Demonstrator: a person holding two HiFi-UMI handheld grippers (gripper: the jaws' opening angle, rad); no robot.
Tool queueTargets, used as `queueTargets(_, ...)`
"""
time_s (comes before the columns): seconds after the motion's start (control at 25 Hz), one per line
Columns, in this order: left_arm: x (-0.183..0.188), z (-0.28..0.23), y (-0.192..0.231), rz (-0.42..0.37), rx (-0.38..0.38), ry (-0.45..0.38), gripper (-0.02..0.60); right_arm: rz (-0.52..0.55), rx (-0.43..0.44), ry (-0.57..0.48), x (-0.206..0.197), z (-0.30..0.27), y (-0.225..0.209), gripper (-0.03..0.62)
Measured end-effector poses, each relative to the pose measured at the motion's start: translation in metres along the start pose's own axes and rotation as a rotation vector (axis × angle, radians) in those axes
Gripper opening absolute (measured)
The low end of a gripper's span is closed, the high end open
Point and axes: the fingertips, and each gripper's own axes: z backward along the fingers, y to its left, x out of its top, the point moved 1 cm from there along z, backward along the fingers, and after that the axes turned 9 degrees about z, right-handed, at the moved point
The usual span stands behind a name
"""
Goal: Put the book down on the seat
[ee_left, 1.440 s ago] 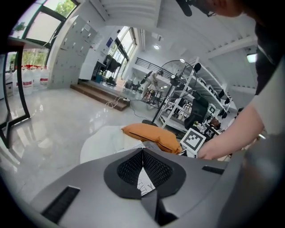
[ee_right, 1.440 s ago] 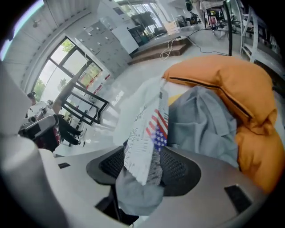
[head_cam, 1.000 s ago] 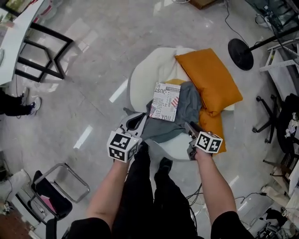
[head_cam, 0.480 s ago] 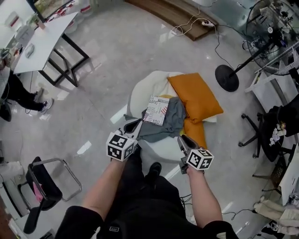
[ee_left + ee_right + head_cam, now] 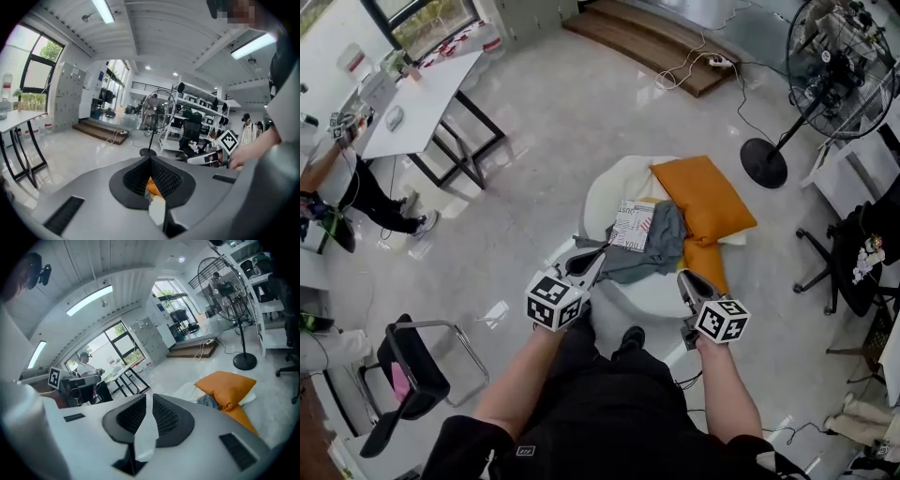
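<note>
1. Head view: the book [image 5: 633, 226] lies flat, cover up, just above the middle of the frame. It rests on a grey cloth [image 5: 654, 255] spread over the round white seat [image 5: 614, 181]. An orange cushion [image 5: 703, 195] sits just right of it.
2. So the book already lies on the seat as the task asks. I cannot tell from this moment whether it was set there or simply has been there.
3. My left gripper [image 5: 592, 262] hangs below the book at the seat's near edge, apart from it. In the left gripper view its jaws are drawn together to a thin slit, with nothing gripped.
4. My right gripper [image 5: 687, 281] sits lower right, beside the seat. Its jaws are likewise closed to a slit and carry nothing.
5. The book looks thin and light, I judge a soft cover that would bend if pinched at a corner.
6. If it needs gripping, the lower edge nearest me looks like the best hold, taken deep along the side rather than at a tip.
7. The cloth beneath is soft and rumpled, so the book may slide or drag the fabric along.
</note>
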Motion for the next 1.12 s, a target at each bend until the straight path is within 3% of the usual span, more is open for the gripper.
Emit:
queueTargets(0.36,0.036,0.046,0.018,-0.059,-0.025,-0.064,0.002,0.150,-0.004,-0.014,0.048,-0.013,0.083,0.031)
queueTargets(0.76,0.063,0.133,0.109,-0.075,-0.052,-0.085,0.002,0.165,-0.017,-0.145,0.091,-0.064,0.209,0.018)
queueTargets(0.96,0.090,0.149,0.140,-0.109,-0.036,-0.098,0.002,0.208,-0.053,-0.188,0.111,-0.062,0.236,0.017)
queueTargets(1.12,0.121,0.155,0.134,-0.131,-0.062,-0.155,0.002,0.242,-0.075,-0.236,0.136,-0.043,0.237,0.017)
